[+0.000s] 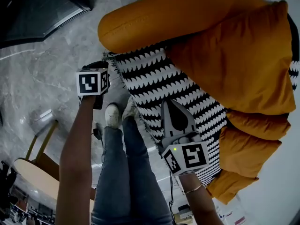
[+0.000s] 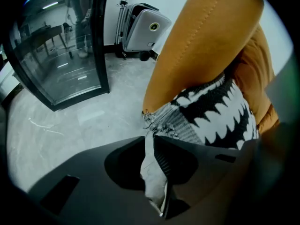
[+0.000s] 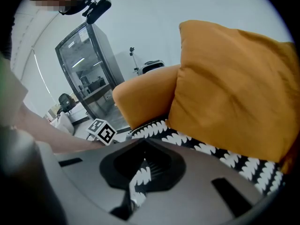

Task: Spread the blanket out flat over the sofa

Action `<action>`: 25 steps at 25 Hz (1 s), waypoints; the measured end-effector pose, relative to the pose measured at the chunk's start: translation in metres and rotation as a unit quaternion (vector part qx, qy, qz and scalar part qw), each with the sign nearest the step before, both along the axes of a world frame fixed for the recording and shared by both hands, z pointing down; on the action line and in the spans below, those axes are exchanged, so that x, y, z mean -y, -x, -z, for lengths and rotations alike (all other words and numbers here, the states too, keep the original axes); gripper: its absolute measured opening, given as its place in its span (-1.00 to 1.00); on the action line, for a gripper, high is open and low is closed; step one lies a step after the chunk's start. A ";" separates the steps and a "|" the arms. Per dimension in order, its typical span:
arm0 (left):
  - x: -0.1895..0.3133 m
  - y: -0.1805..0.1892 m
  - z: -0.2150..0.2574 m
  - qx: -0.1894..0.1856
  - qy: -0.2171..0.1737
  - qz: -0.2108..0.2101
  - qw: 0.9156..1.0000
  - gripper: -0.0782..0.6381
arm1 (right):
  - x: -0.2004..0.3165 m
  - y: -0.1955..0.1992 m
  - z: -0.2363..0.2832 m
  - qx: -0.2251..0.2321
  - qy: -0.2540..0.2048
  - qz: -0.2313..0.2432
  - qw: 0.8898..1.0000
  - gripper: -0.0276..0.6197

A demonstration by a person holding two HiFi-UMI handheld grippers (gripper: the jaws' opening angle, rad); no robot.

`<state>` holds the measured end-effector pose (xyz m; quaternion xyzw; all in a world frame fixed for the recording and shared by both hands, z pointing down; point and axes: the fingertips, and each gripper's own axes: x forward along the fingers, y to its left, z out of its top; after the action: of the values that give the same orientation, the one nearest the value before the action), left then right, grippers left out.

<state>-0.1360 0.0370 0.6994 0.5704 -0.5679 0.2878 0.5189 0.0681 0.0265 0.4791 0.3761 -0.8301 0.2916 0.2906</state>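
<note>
A tall black-framed glass cabinet (image 2: 61,46) stands on a pale grey marble floor (image 2: 70,125); ceiling lights show in its panes. Just to the cabinet's right, against the white wall (image 2: 112,3), sits a grey hard-shell case (image 2: 146,29) with a round emblem, and a thin metal stand (image 2: 123,18) rises between case and cabinet. In the right gripper view a dark office chair (image 3: 65,101) sits low to the cabinet's left. In the head view, well apart from the cabinet, a person's legs in blue jeans (image 1: 126,172) end in pale shoes (image 1: 112,115), with a slim-legged wooden seat (image 1: 41,149) further from it, its kind unclear.
</note>
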 end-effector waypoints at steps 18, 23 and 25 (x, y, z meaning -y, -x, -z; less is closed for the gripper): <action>-0.043 0.007 0.114 0.005 -0.086 -0.012 0.996 -0.72 | -0.033 0.024 0.069 0.029 -0.042 -0.014 0.999 -0.88; -0.046 0.001 0.172 0.004 -0.117 -0.026 0.993 -0.73 | -0.044 0.029 0.108 0.037 -0.061 -0.020 0.997 -0.88; -0.045 0.000 0.197 0.006 -0.131 -0.030 0.991 -0.73 | -0.047 0.029 0.124 0.039 -0.069 -0.021 0.997 -0.88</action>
<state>-0.1359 0.0824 0.5026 0.6486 -0.5866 0.2294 0.4272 0.0387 0.0732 0.3549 0.4010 -0.8508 0.2544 0.2249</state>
